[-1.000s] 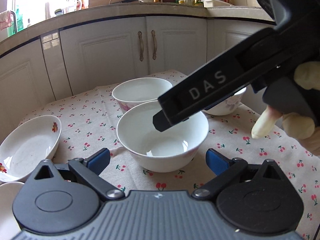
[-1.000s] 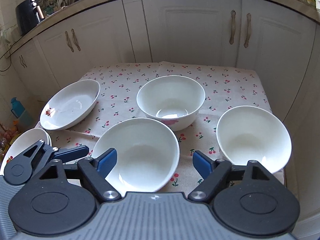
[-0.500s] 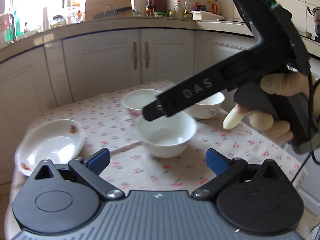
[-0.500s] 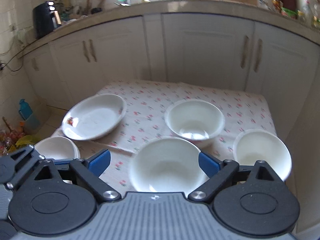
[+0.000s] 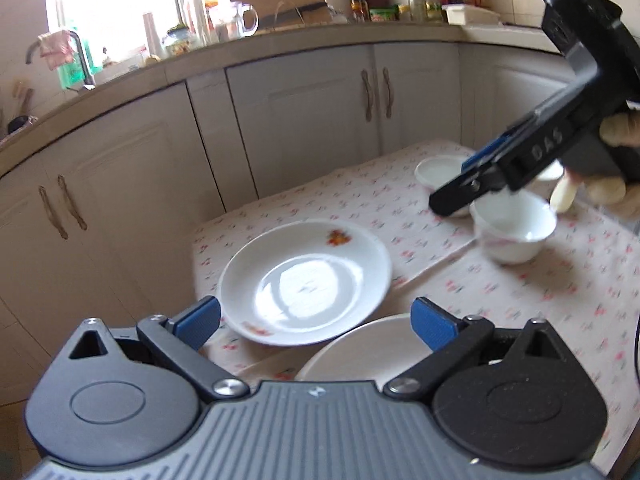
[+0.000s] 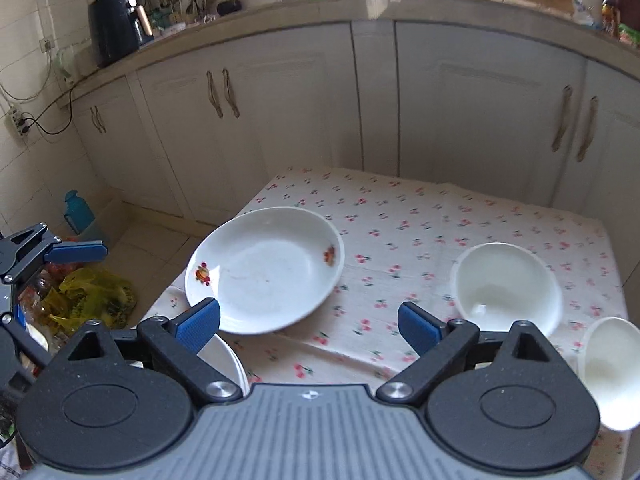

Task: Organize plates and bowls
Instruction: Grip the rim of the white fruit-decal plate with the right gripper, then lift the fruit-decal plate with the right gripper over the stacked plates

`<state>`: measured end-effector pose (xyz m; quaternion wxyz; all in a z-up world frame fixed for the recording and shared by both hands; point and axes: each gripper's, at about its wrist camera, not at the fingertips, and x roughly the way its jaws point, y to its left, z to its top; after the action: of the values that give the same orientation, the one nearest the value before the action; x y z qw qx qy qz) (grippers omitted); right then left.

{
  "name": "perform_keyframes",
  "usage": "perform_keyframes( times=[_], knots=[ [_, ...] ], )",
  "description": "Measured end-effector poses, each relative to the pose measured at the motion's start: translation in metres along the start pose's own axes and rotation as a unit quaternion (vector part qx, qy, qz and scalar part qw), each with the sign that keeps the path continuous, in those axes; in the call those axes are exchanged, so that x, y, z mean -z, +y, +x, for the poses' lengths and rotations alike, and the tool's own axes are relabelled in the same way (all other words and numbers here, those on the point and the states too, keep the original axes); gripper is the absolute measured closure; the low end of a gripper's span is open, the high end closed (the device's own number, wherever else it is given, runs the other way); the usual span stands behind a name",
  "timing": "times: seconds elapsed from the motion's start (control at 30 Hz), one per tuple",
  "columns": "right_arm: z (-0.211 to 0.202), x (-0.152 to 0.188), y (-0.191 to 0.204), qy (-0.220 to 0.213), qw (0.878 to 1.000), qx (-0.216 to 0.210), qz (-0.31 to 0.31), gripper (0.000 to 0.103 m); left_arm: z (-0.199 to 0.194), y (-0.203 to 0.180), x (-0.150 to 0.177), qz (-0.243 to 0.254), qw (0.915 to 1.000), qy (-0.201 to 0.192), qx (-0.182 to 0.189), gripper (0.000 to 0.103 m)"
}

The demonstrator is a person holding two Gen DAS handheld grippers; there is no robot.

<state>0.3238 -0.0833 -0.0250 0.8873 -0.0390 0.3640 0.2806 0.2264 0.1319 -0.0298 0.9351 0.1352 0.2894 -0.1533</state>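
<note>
A white deep plate with fruit decals [image 5: 306, 282] lies near the table's left edge; it also shows in the right wrist view [image 6: 264, 270]. A second white plate [image 5: 352, 350] lies just in front of it, under my left gripper [image 5: 316, 320], which is open and empty above both. White bowls [image 5: 514, 226] stand to the right; two show in the right wrist view [image 6: 506, 286]. My right gripper [image 6: 308, 320] is open and empty, raised over the table. It appears from the side in the left wrist view [image 5: 516, 164].
The table has a cherry-print cloth [image 6: 420, 224]. White kitchen cabinets [image 6: 460, 112] stand close behind it. The floor left of the table holds a yellow bag [image 6: 92, 300] and a blue bottle [image 6: 78, 212].
Both grippers have drawn back and swung left. The views have moved from the bowls to the decal plate. Both stay open and empty.
</note>
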Motion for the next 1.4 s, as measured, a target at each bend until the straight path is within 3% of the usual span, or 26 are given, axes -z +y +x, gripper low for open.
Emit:
perform_keyframes(
  times=[0.1,0.3,0.37,0.57,0.77,1.13,1.4],
  knots=[
    [0.019,-0.012,0.004,0.015,1.000,-0.007,0.014,0.005,0.012,0.033,0.007,-0.007,0.9999,0.004,0.013,0.007],
    [0.055,-0.028,0.005,0.047,0.998,-0.005,0.034,0.005,0.048,0.088,0.025,-0.002,0.9967,0.027,0.076,0.007],
    [0.067,-0.031,0.002,0.059,0.997,0.000,0.040,0.005,0.060,0.097,0.031,0.004,0.9954,0.035,0.089,0.013],
    [0.101,-0.038,-0.007,0.091,0.994,0.003,0.068,0.006,0.093,0.102,0.039,0.032,0.9874,0.052,0.146,0.018],
    [0.124,-0.042,-0.012,0.105,0.991,0.006,0.079,0.008,0.115,0.100,0.039,0.062,0.9802,0.053,0.180,0.019],
    [0.162,-0.049,-0.025,0.135,0.984,-0.015,0.114,0.035,0.137,0.103,0.039,0.078,0.9660,0.050,0.242,0.022],
    [0.172,-0.048,-0.030,0.144,0.982,-0.020,0.117,0.040,0.141,0.104,0.036,0.098,0.9578,0.045,0.266,0.022]
  ],
)
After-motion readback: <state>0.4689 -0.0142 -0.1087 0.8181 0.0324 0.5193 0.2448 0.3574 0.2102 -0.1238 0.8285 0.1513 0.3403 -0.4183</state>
